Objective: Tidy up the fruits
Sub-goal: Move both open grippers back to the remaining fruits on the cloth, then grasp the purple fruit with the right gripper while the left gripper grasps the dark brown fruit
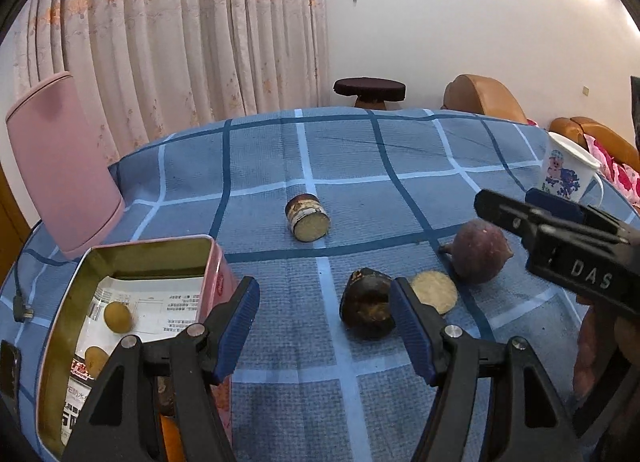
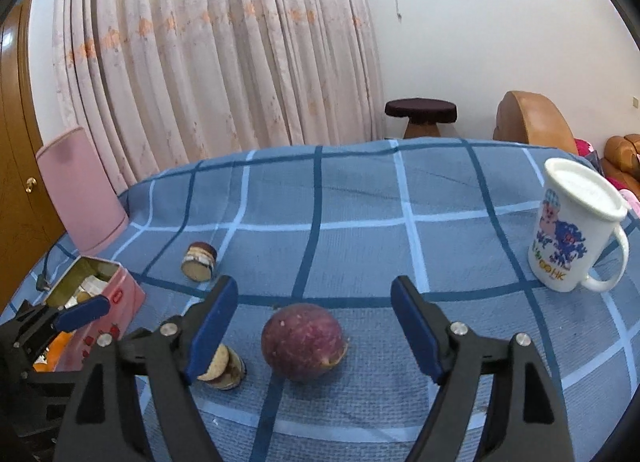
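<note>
Hovering, L gripper (image 1: 324, 328): we see it open, nothing held
R gripper (image 2: 312, 332): open, purple fruit (image 2: 302, 348) lies ahead on surface (image 2: 360, 254)

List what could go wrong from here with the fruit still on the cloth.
1. The round purple fruit lies free between the right gripper's open jaws; a glancing close could roll it.
2. The left gripper is open close to the dark fruit and cut slice; it may knock them.

Dark fruit (image 1: 366, 308) partly behind a blue finger; tin (image 1: 132, 258) cut by frame edge.
</note>
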Available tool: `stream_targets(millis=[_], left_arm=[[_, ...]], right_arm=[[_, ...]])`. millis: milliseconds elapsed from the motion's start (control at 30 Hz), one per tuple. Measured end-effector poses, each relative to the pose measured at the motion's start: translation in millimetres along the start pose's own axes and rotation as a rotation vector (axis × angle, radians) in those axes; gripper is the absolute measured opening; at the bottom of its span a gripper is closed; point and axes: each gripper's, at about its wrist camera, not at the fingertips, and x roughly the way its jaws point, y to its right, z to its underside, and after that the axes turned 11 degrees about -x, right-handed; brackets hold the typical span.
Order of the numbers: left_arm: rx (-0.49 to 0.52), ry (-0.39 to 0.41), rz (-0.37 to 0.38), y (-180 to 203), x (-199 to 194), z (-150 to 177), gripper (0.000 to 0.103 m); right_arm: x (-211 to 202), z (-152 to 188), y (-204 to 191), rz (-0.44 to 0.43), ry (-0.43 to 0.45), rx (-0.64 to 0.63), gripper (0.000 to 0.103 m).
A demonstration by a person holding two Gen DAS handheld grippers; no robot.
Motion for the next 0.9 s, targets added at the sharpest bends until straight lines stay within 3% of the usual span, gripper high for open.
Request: stream_targets(millis=[300, 433, 900], left_arm=[[-0.038, 0.001, 0.003, -11, 4, 1, 0.068], [-0.034, -0.004, 0.007, -9, 8, 2, 0.068], [0.006, -0.041, 0.040, 3, 20, 1, 0.068]], right_arm=[[33, 7, -3, -0.030, -0.149, 0.001, 0.079], [47, 11, -1, -0.102, -0.219, 0.016, 0.058], [22, 14, 6, -0.086, -0.146, 0.040, 0.055]])
